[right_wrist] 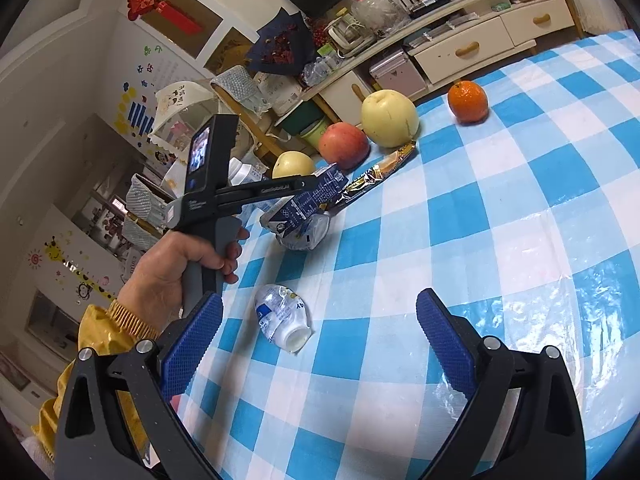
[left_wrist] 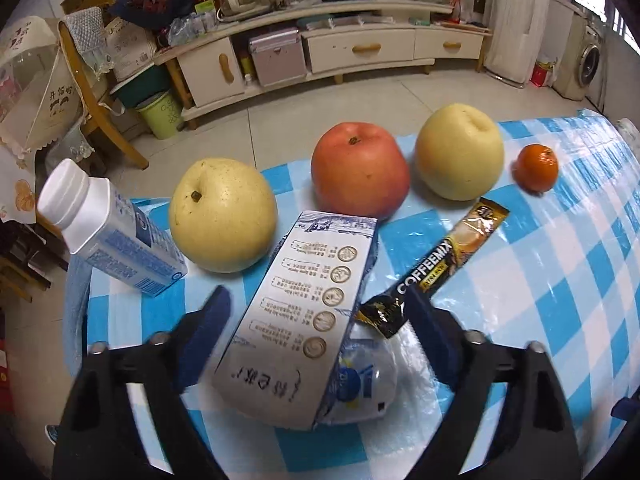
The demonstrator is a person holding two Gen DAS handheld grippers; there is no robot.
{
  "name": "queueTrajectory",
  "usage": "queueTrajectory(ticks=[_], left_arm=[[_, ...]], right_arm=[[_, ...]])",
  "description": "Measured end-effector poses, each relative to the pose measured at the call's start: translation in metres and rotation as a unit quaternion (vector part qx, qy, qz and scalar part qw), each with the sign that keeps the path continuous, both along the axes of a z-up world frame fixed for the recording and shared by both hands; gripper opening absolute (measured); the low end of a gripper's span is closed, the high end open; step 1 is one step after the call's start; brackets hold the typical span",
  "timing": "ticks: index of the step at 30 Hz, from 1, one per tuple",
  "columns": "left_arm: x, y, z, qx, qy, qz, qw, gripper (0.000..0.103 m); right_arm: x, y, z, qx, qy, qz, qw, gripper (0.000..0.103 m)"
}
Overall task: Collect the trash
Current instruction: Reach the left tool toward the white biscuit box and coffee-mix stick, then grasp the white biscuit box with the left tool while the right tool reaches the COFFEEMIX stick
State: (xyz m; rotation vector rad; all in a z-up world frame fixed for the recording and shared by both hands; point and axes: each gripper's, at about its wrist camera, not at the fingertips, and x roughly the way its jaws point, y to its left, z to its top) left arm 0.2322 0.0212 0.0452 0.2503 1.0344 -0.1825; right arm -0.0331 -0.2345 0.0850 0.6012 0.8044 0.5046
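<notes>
- The bench [right_wrist: 520,208] wears a blue-and-white checked cloth under clear plastic.
- The left tool [left_wrist: 316,308] stands over a flattened milk carton [left_wrist: 296,312]; its blue pads flank the carton with gaps on both sides, nothing gripped.
- The right tool [right_wrist: 320,320], jaws spread wide and empty, points at a crushed white plastic bottle [right_wrist: 284,320] lying on the cloth.
- A hand [right_wrist: 180,264] in a yellow sleeve holds the left tool's handle.
- Two yellow pears [left_wrist: 222,216], a red apple [left_wrist: 360,172] and a small orange [left_wrist: 536,168] line the far edge.
- A coffee-mix sachet [left_wrist: 436,272] lies just right of the carton.
</notes>
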Motion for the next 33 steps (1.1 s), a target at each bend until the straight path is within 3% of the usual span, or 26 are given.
queueTrajectory(ticks=[5, 10, 19, 24, 29, 33], left_arm=[[0.004, -0.002, -0.009, 0.006, 0.013, -0.006, 0.9999, 0.065], [-0.008, -0.018, -0.012, -0.009, 0.007, -0.035, 0.9993, 0.063], [-0.092, -0.095, -0.014, -0.015, 0.004, -0.182, 0.9832, 0.063], [-0.144, -0.125, -0.014, -0.037, 0.002, -0.229, 0.9726, 0.063], [-0.17, -0.124, -0.013, -0.093, -0.003, -0.21, 0.9732, 0.062], [-0.173, -0.099, 0.0, -0.14, -0.024, -0.166, 0.9759, 0.061]], right_arm=[[0.002, -0.01, -0.004, 0.023, 0.014, -0.004, 1.0, 0.096], [0.001, -0.015, -0.003, 0.038, 0.015, -0.009, 0.999, 0.096], [-0.004, -0.036, 0.003, 0.029, 0.004, -0.044, 0.999, 0.096], [-0.004, -0.062, 0.004, 0.005, 0.008, -0.087, 0.996, 0.096], [0.005, -0.082, -0.005, -0.018, 0.035, -0.11, 0.993, 0.096], [0.014, -0.076, -0.014, -0.043, 0.056, -0.086, 0.994, 0.096]])
